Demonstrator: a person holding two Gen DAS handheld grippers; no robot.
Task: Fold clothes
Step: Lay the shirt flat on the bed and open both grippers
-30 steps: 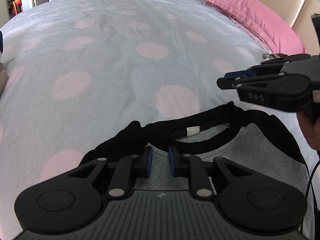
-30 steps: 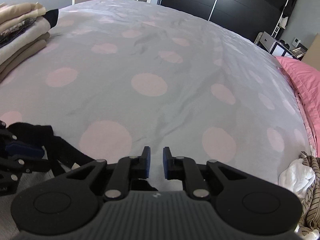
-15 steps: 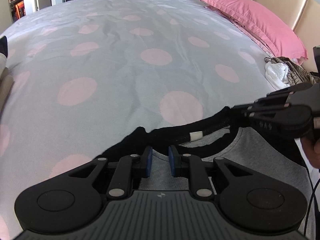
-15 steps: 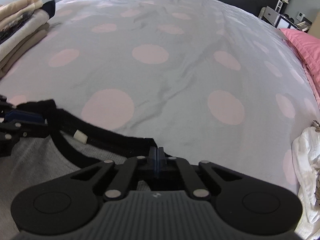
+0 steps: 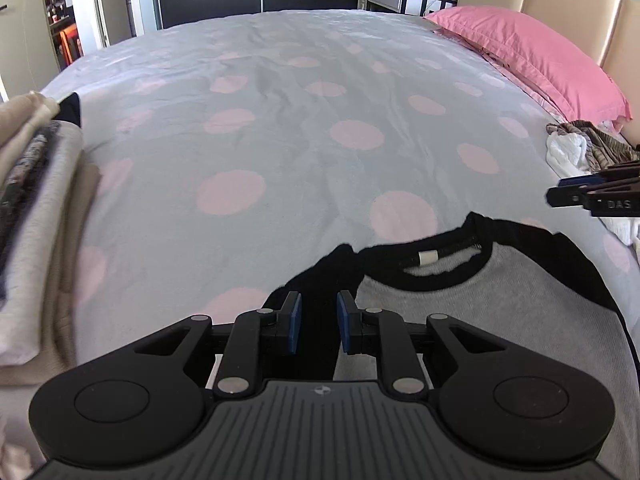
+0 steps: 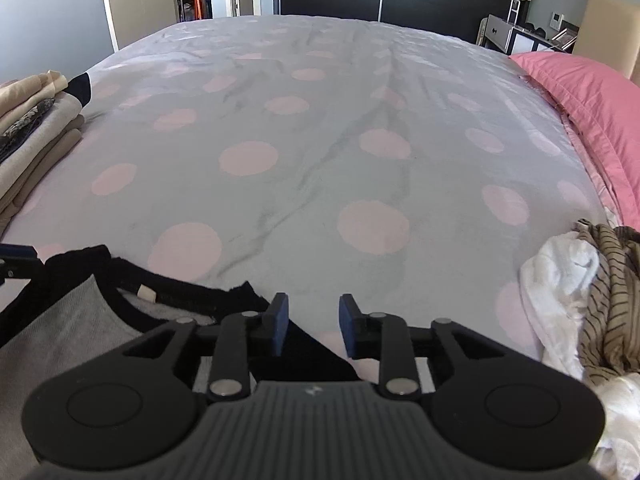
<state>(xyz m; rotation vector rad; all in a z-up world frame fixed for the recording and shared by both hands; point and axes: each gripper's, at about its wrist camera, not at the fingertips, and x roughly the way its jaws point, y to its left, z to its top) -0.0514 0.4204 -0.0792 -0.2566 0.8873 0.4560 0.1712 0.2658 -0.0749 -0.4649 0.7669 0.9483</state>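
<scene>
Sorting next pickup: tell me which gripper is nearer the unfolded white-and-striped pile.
Right. The right gripper sits beside the pile; the left gripper is across the shirt, farther.

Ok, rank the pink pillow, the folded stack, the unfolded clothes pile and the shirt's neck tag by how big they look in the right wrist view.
1. Pink pillow and unfolded clothes pile: look about alike, and the pile is nearer the camera, so unranked.
2. Folded stack, cut off by the frame edge.
3. Neck tag, by far the smallest.
</scene>
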